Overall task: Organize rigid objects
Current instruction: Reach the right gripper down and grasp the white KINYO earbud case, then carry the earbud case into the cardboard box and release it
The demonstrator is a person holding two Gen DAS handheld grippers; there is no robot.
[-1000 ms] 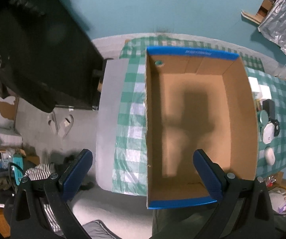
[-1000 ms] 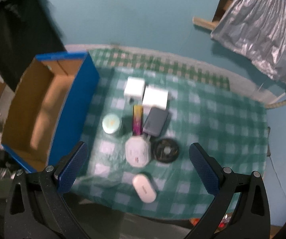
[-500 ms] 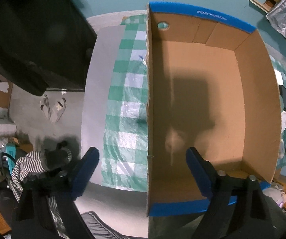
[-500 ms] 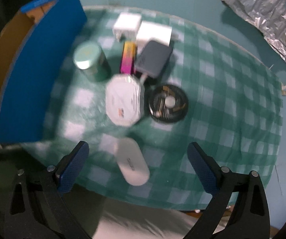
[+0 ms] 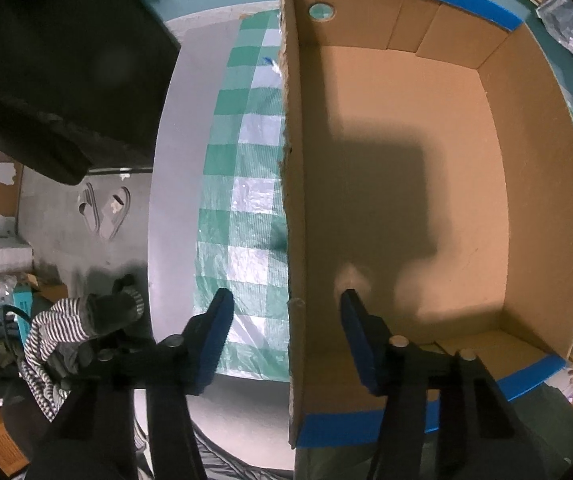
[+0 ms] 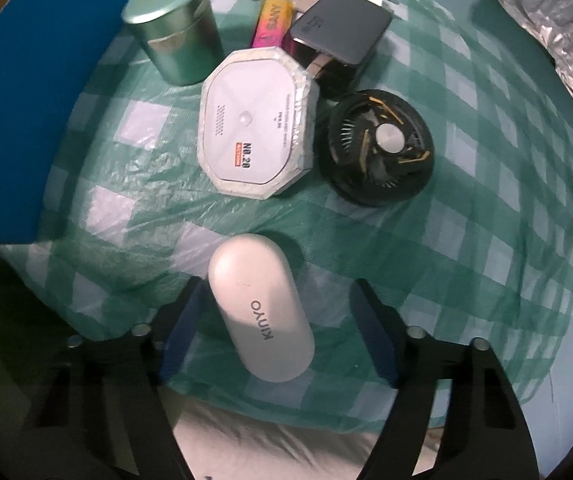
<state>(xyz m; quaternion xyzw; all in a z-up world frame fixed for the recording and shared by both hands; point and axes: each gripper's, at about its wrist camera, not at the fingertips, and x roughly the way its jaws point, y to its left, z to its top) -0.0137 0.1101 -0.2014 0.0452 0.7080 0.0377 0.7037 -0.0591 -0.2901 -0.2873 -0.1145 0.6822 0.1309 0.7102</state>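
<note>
Cardboard now fills the left wrist view: the brown box (image 5: pixel 406 184) with blue-taped rim looms much larger than a second ago, and the left gripper (image 5: pixel 284 312) has dropped to straddle its near side wall, one finger outside over the checked cloth (image 5: pixel 242 200), one inside. Its fingers are closing on that wall but do not yet press it.

On the right, the cluttered bench has rushed closer too. The right gripper (image 6: pixel 276 320) has come down around the white oval case (image 6: pixel 260 312), which lies on the cloth between the fingers, slightly skewed to them. They are closing, still with a gap on the right side.

Behind it wait the octagonal white box (image 6: pixel 256 120), green tin (image 6: pixel 174 28), black fan (image 6: pixel 382 148) and dark charger (image 6: pixel 340 28). I judge this the first pick, box steadied, case about to be gripped.
</note>
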